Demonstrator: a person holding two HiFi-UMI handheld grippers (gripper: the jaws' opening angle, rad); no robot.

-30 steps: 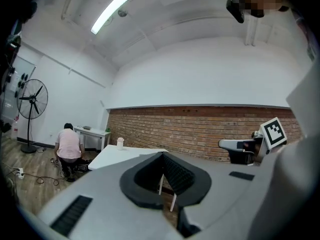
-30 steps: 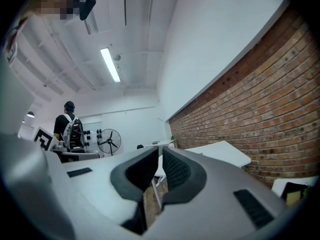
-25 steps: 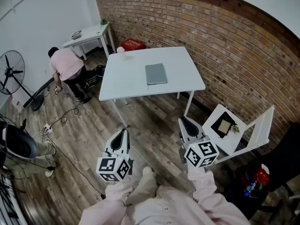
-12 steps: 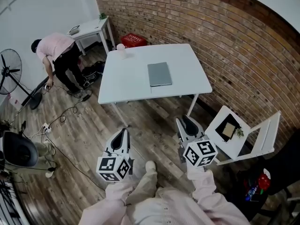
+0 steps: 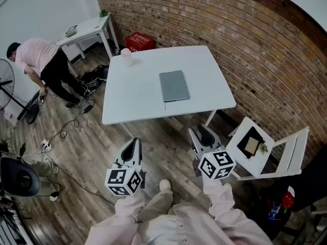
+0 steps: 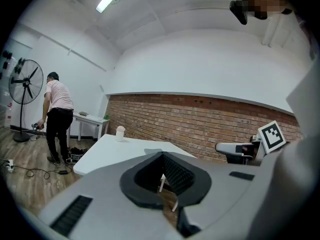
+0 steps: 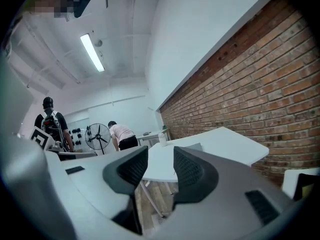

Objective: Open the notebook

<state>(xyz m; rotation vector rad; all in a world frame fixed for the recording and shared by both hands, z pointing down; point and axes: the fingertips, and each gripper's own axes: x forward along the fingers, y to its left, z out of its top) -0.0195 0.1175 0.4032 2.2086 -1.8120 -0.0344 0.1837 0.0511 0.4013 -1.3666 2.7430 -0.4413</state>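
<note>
Notebook [image 5: 173,86]: flat, cover shut, mid-bench [image 5: 133,98], well apart from both grippers; it does not lie open as the task asks. Left gripper [image 5: 133,143]: fingers together, empty. Right gripper [image 5: 203,134]: fingers wide, just been opening, nothing between them.

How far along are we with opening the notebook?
Done: nothing on the notebook itself; it lies closed on the white table. In hand: both grippers sit short of the table's near edge. The right gripper is empty, and its jaws have just been opening. The left gripper is shut. Left: reach the cover and lift it.
</note>
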